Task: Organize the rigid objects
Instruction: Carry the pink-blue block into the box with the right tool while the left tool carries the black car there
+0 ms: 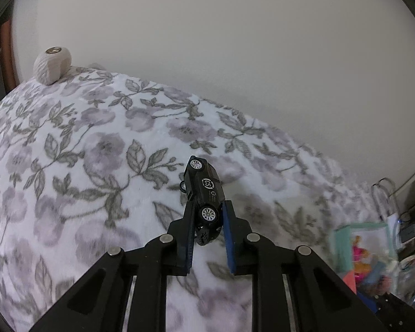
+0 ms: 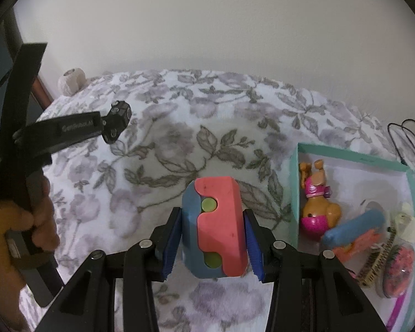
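Observation:
A black toy car [image 1: 206, 193] with white wheels hangs nose-down above the floral blanket [image 1: 96, 144], and my left gripper [image 1: 209, 204] is shut on its lower half. From the right wrist view the same car [image 2: 117, 121] shows at the far left, at the tip of the left gripper held by a person's hand [image 2: 41, 221]. My right gripper [image 2: 211, 211] is shut on a pink and blue block toy [image 2: 221, 221] with green round pegs, its blue pads [image 2: 171, 238] pressing both sides. The block is lifted off the blanket.
A teal-rimmed open box [image 2: 294, 193] sits at the right, holding a toy dog figure [image 2: 316, 207], a blue piece [image 2: 354, 227], a hairbrush [image 2: 398, 274] and other small things. A white ribbed ball [image 1: 52, 65] rests at the blanket's far left corner. Wire loops [image 2: 406, 138] lie behind the box.

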